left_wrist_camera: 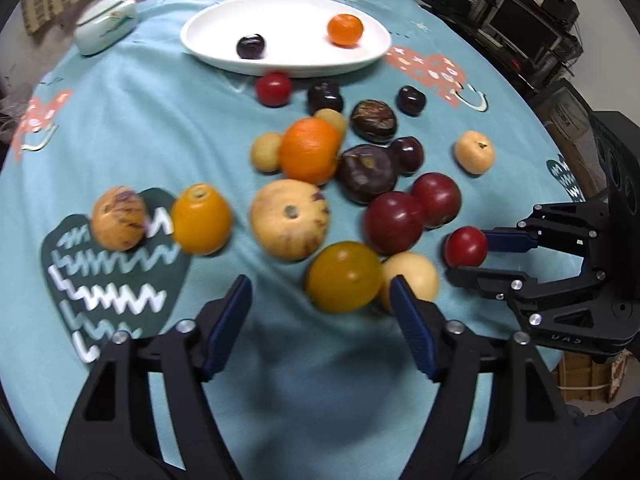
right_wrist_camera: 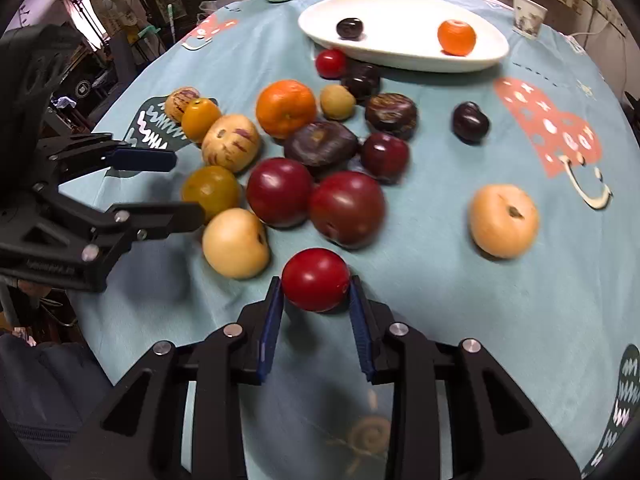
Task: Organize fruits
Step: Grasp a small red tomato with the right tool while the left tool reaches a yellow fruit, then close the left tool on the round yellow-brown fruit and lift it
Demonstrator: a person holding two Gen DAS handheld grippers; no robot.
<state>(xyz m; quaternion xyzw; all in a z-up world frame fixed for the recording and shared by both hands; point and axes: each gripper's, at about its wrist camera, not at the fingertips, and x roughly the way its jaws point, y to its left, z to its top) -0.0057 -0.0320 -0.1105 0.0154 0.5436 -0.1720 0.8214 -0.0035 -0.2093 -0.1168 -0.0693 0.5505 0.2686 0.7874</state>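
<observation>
A round surface (left_wrist_camera: pixel 140 120) under a soft, faintly creased blue cloth with printed patches fills my view, cluttered shelving dim behind it. By my reckoning the sorting has barely begun: the smooth white oval dish (left_wrist_camera: pixel 208 36) at the far side holds only a small orange (left_wrist_camera: pixel 345 30) and one dark plum (left_wrist_camera: pixel 250 46), while nearly everything else lies loose on the cloth between the dish and me. My right jaws (right_wrist_camera: pixel 316 300) are closed on a glossy red tomato (right_wrist_camera: pixel 316 279), pads against both its sides, at the near edge of the pile. My left jaws (left_wrist_camera: pixel 320 298) stand partly open with nothing between them, just short of a waxy yellow fruit (left_wrist_camera: pixel 344 276). Around it sit a pale round pear (left_wrist_camera: pixel 412 276), shiny red plums (left_wrist_camera: pixel 394 222) and a streaked melon (left_wrist_camera: pixel 290 218).
</observation>
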